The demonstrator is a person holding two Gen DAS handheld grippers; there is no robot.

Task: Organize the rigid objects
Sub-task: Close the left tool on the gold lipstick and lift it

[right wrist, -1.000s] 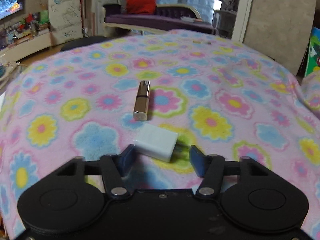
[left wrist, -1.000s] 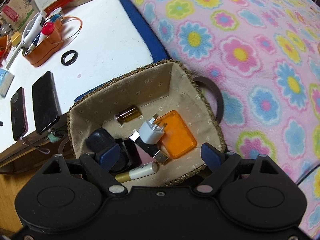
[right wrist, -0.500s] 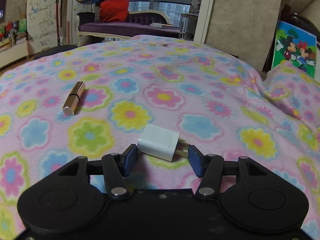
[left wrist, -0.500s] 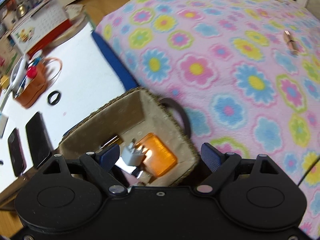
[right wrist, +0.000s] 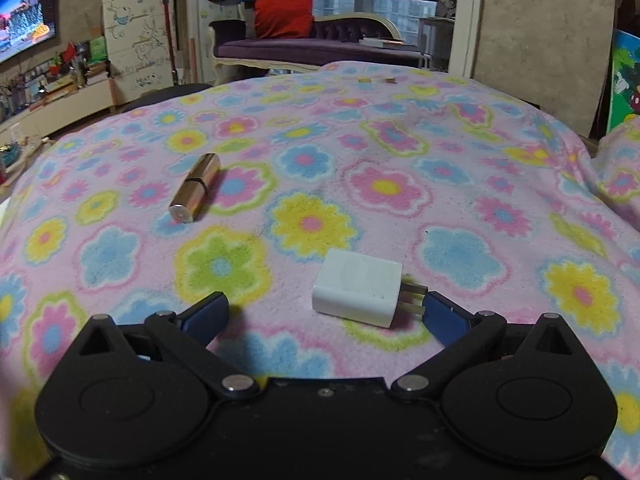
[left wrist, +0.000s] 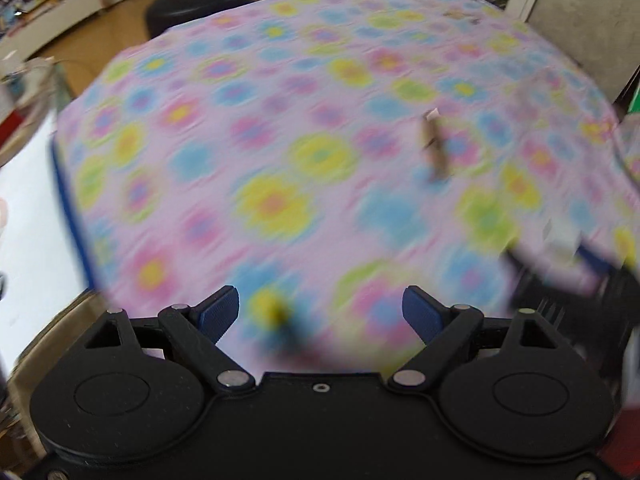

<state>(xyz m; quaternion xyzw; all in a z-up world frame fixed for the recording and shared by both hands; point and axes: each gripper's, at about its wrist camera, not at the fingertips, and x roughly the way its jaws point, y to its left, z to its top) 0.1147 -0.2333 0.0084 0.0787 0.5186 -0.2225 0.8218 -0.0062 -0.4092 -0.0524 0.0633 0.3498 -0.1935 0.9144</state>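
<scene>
A white plug adapter (right wrist: 357, 287) lies on the flowered blanket (right wrist: 384, 188), prongs to the right, just ahead of my right gripper (right wrist: 326, 312). That gripper is open and empty, its right fingertip (right wrist: 442, 318) next to the prongs. A gold lipstick tube (right wrist: 195, 188) lies further out to the left; it shows blurred in the left wrist view (left wrist: 434, 148). My left gripper (left wrist: 320, 308) is open and empty above the blanket (left wrist: 280, 160). The right gripper (left wrist: 568, 264) shows blurred at that view's right edge.
A small object (right wrist: 376, 79) lies at the blanket's far edge. Beyond the bed stand a purple sofa (right wrist: 316, 46) with a red cushion, a white cabinet (right wrist: 138, 32) and a TV (right wrist: 26, 16). A white table (left wrist: 28, 216) lies left of the bed.
My left gripper swung up and away from the basket, which has left its view, and now faces the blanket. My right gripper opened wider and shifted left, so the adapter sits nearer its right finger.
</scene>
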